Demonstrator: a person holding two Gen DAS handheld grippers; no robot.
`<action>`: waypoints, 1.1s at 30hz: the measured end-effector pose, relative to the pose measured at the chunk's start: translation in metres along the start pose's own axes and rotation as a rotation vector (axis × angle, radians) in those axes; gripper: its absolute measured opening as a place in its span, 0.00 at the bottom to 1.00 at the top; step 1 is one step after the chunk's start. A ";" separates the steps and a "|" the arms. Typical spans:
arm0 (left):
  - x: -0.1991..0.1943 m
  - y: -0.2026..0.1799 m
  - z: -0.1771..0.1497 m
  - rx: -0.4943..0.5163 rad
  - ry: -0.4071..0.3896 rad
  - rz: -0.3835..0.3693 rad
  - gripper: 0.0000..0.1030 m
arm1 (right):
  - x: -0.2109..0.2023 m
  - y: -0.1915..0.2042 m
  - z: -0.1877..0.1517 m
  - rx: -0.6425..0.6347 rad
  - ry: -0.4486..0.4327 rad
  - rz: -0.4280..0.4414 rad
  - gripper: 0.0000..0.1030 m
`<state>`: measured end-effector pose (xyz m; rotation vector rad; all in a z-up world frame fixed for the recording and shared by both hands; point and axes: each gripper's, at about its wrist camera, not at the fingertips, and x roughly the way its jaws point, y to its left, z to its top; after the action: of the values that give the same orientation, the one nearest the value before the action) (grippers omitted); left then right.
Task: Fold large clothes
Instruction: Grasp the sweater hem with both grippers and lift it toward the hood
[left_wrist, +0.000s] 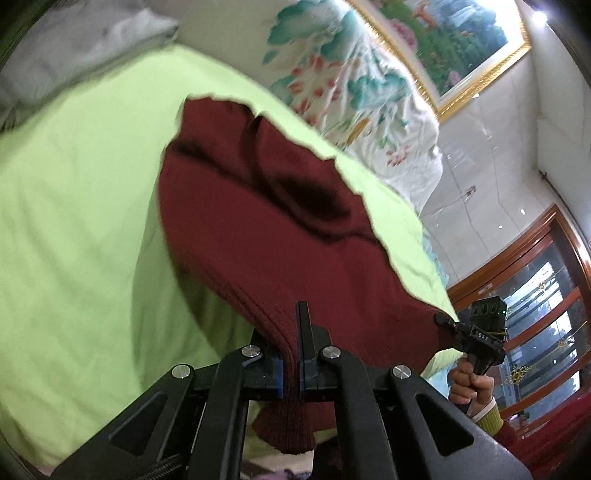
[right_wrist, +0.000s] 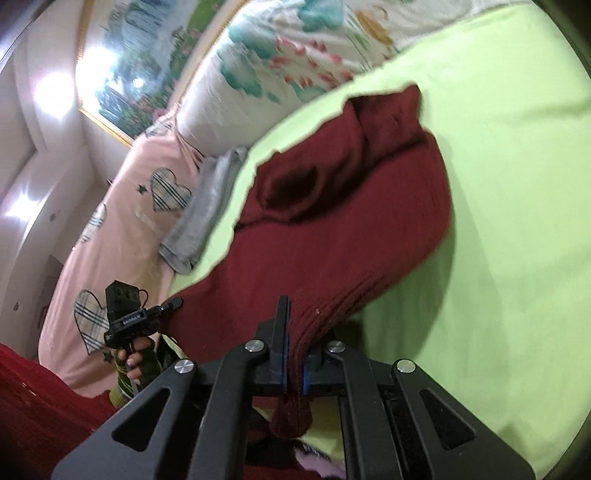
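A dark red knitted sweater (left_wrist: 258, 206) lies on a light green bed sheet (left_wrist: 74, 221), its near ribbed hem lifted off the bed. My left gripper (left_wrist: 291, 350) is shut on one corner of that hem, with knit bunched between the blue pads. In the right wrist view the same sweater (right_wrist: 332, 221) stretches away over the sheet (right_wrist: 498, 221), and my right gripper (right_wrist: 295, 354) is shut on the other hem corner. Each gripper shows in the other's view, held by a hand: the right gripper (left_wrist: 447, 323) and the left gripper (right_wrist: 173, 304) at the sweater's edge.
A floral quilt (left_wrist: 351, 81) is bunched at the head of the bed under a gold-framed painting (left_wrist: 443, 40). A pink heart-patterned cover (right_wrist: 122, 229) and a folded grey cloth (right_wrist: 207, 210) lie beside the sweater. A wood-framed glass door (left_wrist: 535, 295) stands past the bed.
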<state>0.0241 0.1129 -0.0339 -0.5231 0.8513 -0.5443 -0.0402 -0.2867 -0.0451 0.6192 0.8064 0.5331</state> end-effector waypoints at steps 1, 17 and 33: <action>-0.001 -0.004 0.007 0.008 -0.017 -0.009 0.03 | -0.001 0.003 0.009 -0.008 -0.017 0.007 0.05; 0.070 -0.010 0.194 0.030 -0.213 0.067 0.03 | 0.054 -0.009 0.181 -0.070 -0.164 -0.091 0.05; 0.211 0.098 0.246 -0.099 -0.084 0.269 0.05 | 0.169 -0.119 0.233 0.100 -0.040 -0.278 0.07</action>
<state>0.3603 0.1034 -0.0758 -0.5085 0.8554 -0.2333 0.2657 -0.3309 -0.0843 0.5957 0.8688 0.2271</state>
